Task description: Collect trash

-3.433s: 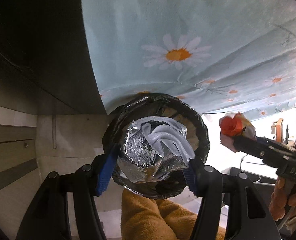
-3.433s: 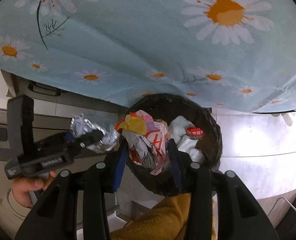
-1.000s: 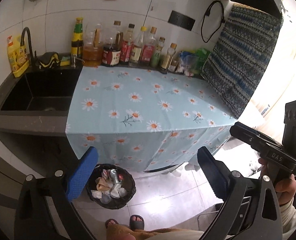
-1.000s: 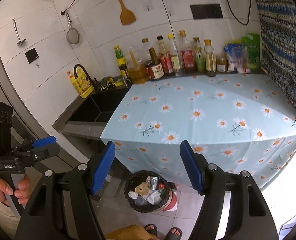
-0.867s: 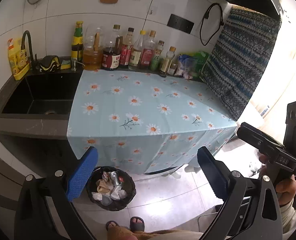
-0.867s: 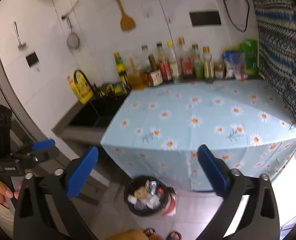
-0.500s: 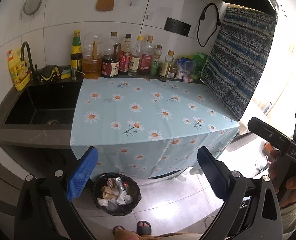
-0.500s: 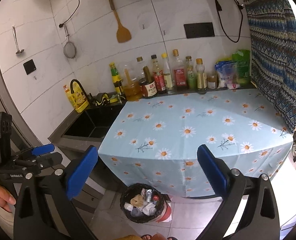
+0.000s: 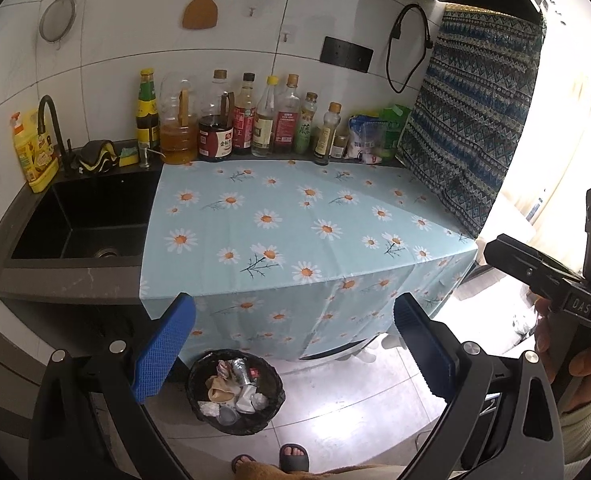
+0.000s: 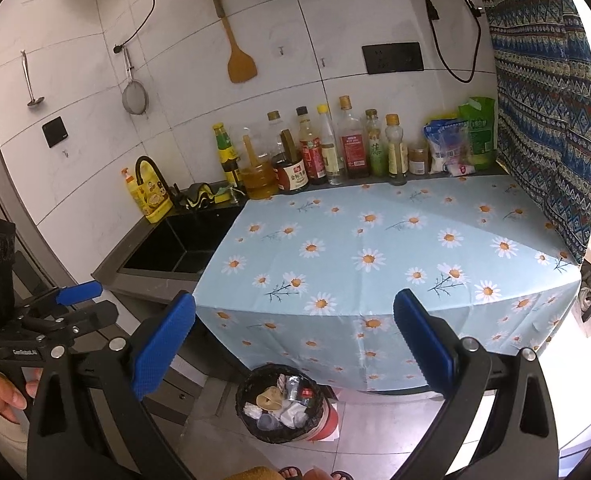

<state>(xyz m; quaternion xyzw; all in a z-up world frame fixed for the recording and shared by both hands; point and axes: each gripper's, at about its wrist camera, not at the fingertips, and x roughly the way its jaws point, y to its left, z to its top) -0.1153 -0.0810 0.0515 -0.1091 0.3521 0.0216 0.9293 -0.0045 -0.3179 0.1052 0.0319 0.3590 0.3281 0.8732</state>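
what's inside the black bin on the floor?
The bin holds crumpled foil, white wrappers and a tan scrap, piled near the rim. Anything beneath that top layer is covered.

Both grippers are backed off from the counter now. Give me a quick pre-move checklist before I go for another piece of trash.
1. Left gripper empty, jaws wide apart: ok.
2. Right gripper empty, jaws wide apart: ok.
3. Trash bin upright on the floor below the counter edge, mouth unobstructed: ok.
4. Room left in the bin: not ok; crumpled trash is piled near the rim.
5. Trash left on the daisy tablecloth: none visible; only bottles and bags along the wall.
6. Trash elsewhere, on the floor or in the sink: cannot tell.
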